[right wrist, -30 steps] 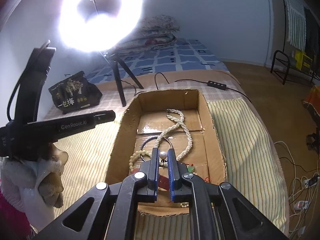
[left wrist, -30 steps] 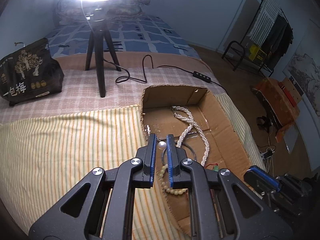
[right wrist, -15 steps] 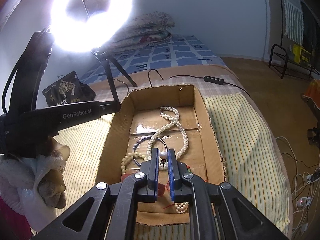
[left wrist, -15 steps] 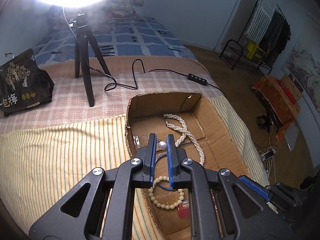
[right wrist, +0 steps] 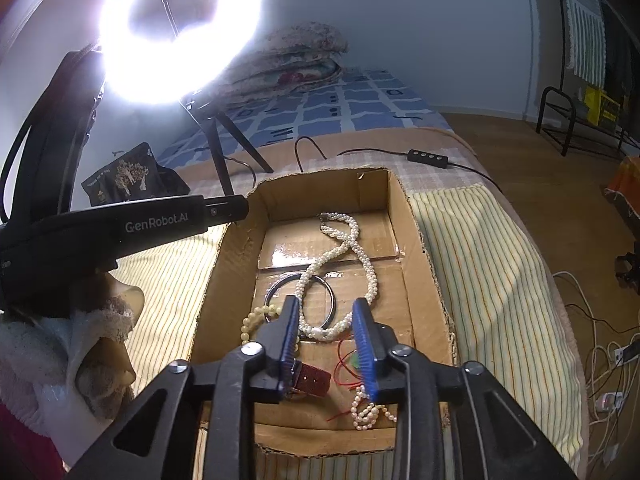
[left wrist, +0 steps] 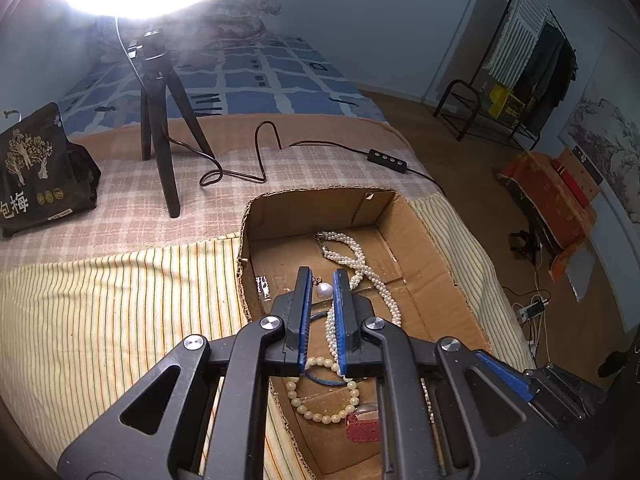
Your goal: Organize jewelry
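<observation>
Change since the earlier frame: right claw (right wrist: 326, 330) has released, its jaws now spread wide where they were closed on a pearl. Left claw (left wrist: 322, 292): clenched on a single pearl pendant (left wrist: 324, 289), held above the cardboard box (left wrist: 436, 248) on the bed. Box contents: long pearl necklace (right wrist: 340, 248), metal bangle (right wrist: 276, 286), cream bead bracelet (left wrist: 320, 412), red clasp piece (right wrist: 314, 380), small pearl strand (right wrist: 366, 412). Behind: ring light (right wrist: 180, 28)
</observation>
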Demonstrator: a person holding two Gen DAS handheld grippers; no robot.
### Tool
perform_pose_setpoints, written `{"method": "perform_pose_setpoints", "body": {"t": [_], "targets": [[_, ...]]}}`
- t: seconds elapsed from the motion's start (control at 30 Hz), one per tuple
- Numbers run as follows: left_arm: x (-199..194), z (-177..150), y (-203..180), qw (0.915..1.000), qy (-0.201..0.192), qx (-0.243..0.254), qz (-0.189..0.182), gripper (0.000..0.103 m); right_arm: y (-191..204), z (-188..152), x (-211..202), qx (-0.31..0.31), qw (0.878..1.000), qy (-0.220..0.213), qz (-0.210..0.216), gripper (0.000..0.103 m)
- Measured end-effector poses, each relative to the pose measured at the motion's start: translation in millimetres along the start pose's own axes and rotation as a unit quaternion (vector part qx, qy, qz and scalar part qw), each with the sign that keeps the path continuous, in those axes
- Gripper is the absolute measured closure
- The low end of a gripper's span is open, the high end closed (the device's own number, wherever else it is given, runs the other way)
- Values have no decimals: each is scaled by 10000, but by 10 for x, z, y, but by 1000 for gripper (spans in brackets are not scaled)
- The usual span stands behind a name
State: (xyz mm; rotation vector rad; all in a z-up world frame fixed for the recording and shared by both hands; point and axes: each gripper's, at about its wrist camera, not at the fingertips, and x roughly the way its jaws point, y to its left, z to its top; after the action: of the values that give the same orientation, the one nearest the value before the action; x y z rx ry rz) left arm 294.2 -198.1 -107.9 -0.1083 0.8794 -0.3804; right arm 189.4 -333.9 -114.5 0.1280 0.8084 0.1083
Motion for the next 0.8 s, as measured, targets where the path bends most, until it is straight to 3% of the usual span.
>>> {"method": "perform_pose_setpoints", "body": {"t": [0.03, 0.07, 0.1, 0.13, 0.2, 0.37, 0.43, 0.47, 0.8], "targets": [[-1, 0, 2, 10000, 3, 0, -15, 95, 4, -3, -5, -15, 10000, -8, -28, 65], [2, 1, 2, 10000, 10, 0, -25, 94, 9, -7, -7, -34, 10000, -14, -45, 54], [3, 1, 1, 10000, 18, 0, -27, 87, 8, -9, -11, -45, 10000, -23, -62, 44], [-1, 0, -2, 10000, 10, 2, -35, 70, 9, -16, -16, -57, 9999, -47, -103, 40], [-32, -5, -17, 9999, -93, 20, -37, 58, 21, -22, -26, -70, 9998, -82, -152, 36], [-65, 2, -62, 9999, -136, 93, -21, 56, 31, -15, -46, -45, 9997, -128, -217, 24], [-69, 3, -63, 9999, -132, 80, -12, 40, 30, -9, -56, -41, 9997, -129, -220, 19], [-85, 3, -62, 9998, -164, 57, 2, 38, 28, -10, -63, -41, 9996, -136, -227, 17], [-177, 1, -31, 9998, -191, -48, 43, 33, 38, 14, -166, 1, 9990, -217, -386, 8]]}}
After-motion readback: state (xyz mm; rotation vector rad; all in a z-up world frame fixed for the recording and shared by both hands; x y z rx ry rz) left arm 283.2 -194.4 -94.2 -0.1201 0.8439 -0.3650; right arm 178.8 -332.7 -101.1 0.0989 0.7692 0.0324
